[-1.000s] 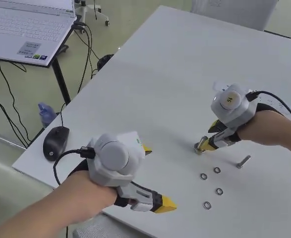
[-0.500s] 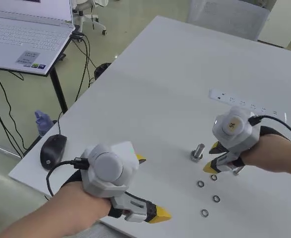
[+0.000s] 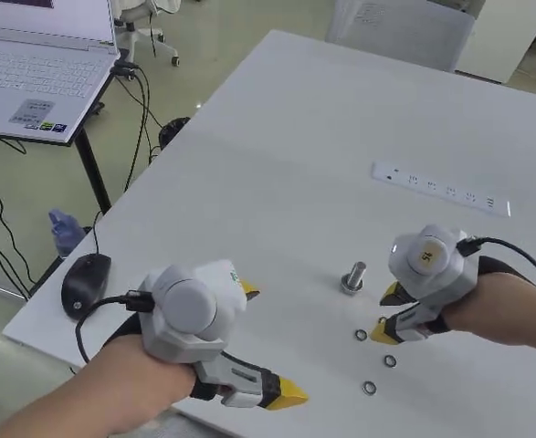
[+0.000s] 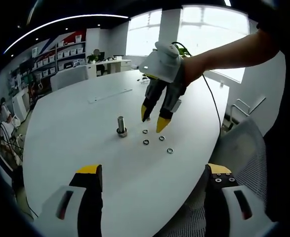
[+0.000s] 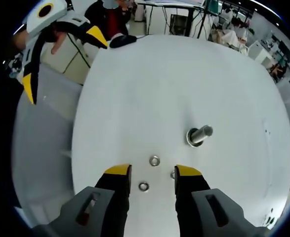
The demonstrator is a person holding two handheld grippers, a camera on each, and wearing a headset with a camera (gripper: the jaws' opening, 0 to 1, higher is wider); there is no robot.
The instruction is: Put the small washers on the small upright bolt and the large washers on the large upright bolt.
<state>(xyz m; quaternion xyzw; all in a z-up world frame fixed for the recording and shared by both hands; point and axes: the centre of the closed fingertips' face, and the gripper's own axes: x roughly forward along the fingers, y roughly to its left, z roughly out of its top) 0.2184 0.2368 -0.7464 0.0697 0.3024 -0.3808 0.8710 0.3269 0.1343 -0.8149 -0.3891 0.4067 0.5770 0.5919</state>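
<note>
The right tool [image 5: 153, 173], jaws narrowly apart and empty, hovers with a washer [image 5: 144, 186] on the surface [image 5: 184, 74] between them, low in its view. Best to drop straight and pinch the rim lightly; the upright bolt [image 5: 200, 134] stands just right of centre.

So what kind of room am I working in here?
Probably an open-plan office or lab workspace: a large white table with a power strip on it, a laptop on a side stand, and shelving along the far wall.
</note>
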